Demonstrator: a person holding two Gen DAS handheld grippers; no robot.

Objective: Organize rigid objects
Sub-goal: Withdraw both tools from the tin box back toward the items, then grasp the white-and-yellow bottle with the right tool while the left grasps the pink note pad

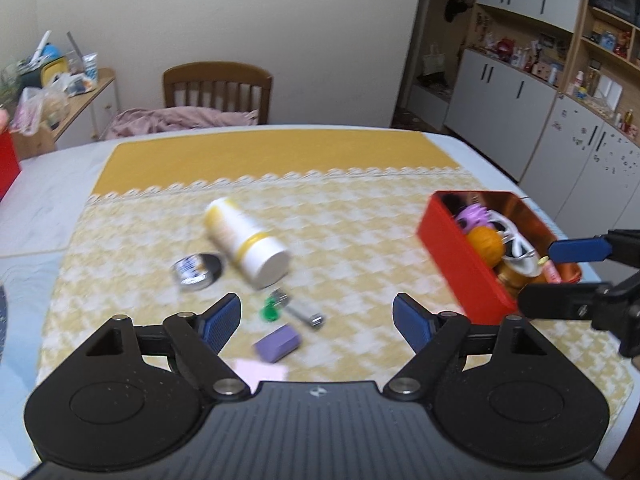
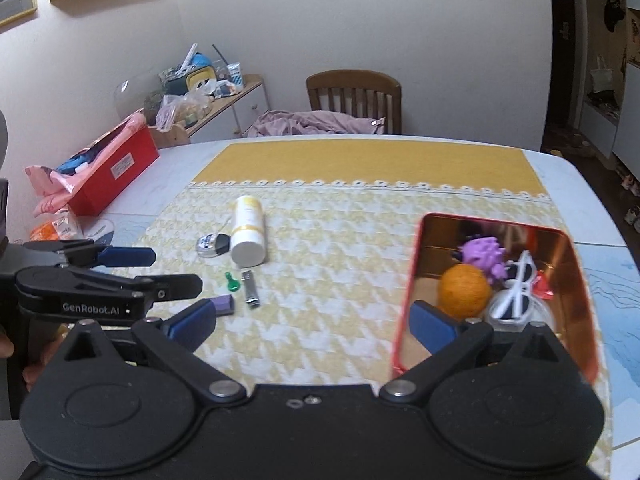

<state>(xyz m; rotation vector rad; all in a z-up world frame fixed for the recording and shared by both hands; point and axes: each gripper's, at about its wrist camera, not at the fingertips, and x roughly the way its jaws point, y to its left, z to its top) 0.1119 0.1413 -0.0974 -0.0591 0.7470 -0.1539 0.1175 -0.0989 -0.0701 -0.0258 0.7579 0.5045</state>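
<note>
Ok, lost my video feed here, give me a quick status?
Left gripper open, empty. Right gripper open, empty. Red tin part filled; white bottle, nail clipper, purple block loose on the mat. Nothing blocking.

left wrist: low over counter [image 1: 72, 208], faces chair wall | right wrist: same heading, further right | shared: red tin [image 1: 460, 264] [image 2: 576, 264], white bottle [image 1: 248, 240] [image 2: 249, 232]
</note>
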